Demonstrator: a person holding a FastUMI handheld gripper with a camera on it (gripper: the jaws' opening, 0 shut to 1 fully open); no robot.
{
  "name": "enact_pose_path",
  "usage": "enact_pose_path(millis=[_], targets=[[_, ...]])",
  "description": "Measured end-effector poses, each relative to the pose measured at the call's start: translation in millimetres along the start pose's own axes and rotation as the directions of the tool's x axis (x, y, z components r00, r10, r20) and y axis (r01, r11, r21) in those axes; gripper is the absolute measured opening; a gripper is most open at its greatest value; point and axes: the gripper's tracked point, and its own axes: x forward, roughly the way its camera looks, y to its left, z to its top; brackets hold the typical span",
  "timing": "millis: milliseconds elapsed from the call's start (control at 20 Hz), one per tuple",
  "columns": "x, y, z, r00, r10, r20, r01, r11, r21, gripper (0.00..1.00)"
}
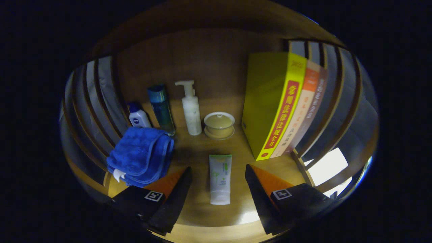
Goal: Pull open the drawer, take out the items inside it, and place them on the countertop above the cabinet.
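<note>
The wooden countertop [199, 216] carries everything here, with slatted sides either hand; largest on it are the upright books [287, 108], the yellow one outermost, standing to the right beyond the fingers; next the folded blue towel [141, 155], lying at the left and just touching or overlapping the left finger's tip, I cannot tell which; behind it stand a tall teal bottle [161, 108], a white pump bottle [190, 109] and a small white bottle with a blue cap [137, 116], and beside the pump bottle a lidded ceramic cup on its saucer [219, 125]; smallest in the middle is the white-and-green tube [220, 179], flat on the wood, cap end toward the camera.

The gripper [218, 175] hovers with its fingers spread wide, the tube lying between them and touched by neither; it grips nothing. No drawer appears from this angle, so the tube looks to be an item set down on the counter, and the step in hand is probably the release and retreat; to do it well, keep the fingers apart and back straight out along the tube's length, so neither tip drags the tube or snags the towel.

The tool points level into the shelf, tipped slightly downward toward the wood, centred on the tube.
</note>
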Motion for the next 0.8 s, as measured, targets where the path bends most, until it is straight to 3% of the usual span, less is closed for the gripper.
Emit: enact_pose_path(millis=[400, 600, 800], targets=[[-148, -14, 32, 0.975, 0.014, 0.223, -0.02, 1.0, 0.022, 0.99], [-193, -30, 21, 0.951, -0.002, 0.309, 0.002, 1.0, 0.0, 0.99], [-244, -21, -6, 0.932, 0.042, 0.359, -0.061, 0.997, 0.042, 0.99]])
